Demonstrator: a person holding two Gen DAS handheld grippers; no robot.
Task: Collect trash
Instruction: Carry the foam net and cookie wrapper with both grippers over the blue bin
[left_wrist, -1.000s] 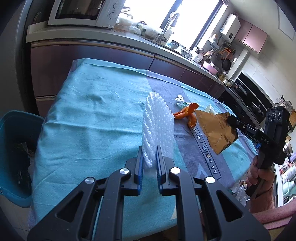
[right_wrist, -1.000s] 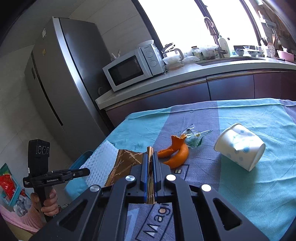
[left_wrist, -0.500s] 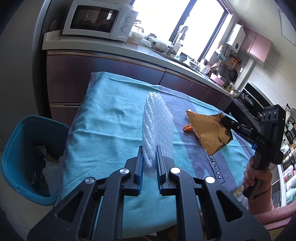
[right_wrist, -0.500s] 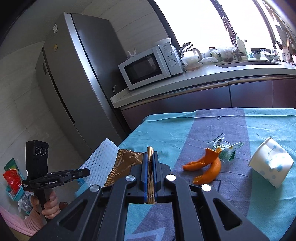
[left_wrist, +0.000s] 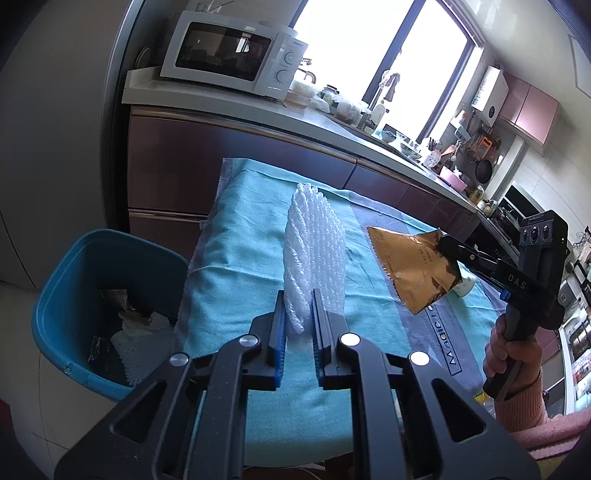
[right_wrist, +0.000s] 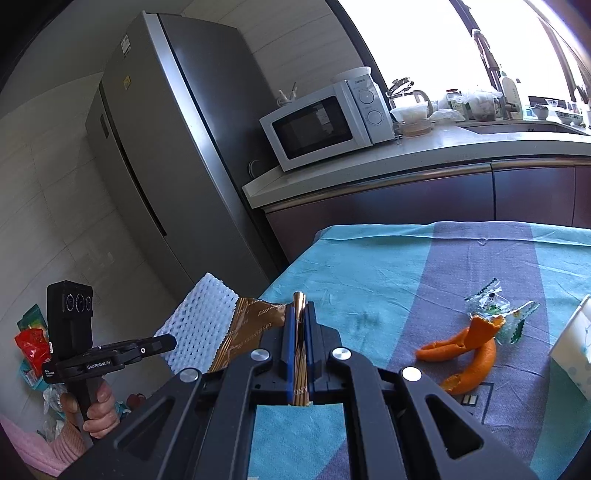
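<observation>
My left gripper (left_wrist: 299, 314) is shut on a white foam net sleeve (left_wrist: 316, 251) and holds it above the table's left end; the sleeve also shows in the right wrist view (right_wrist: 201, 325). My right gripper (right_wrist: 300, 325) is shut on a gold-brown foil wrapper (right_wrist: 251, 325), held in the air over the table; the left wrist view shows the wrapper (left_wrist: 413, 269) in its jaws. A blue trash bin (left_wrist: 74, 280) with trash inside stands on the floor left of the table. Orange peel (right_wrist: 469, 350), a clear candy wrapper (right_wrist: 495, 306) and a paper cup (right_wrist: 572, 350) lie on the tablecloth.
The table has a teal and purple cloth (left_wrist: 243, 258). Behind it runs a kitchen counter with a microwave (right_wrist: 325, 125). A grey fridge (right_wrist: 166, 166) stands at the left. Bags lie on the floor (right_wrist: 29, 343) beside the person.
Both grippers have moved left with their loads, toward the table's left end. The bin has come further into the left wrist view.
</observation>
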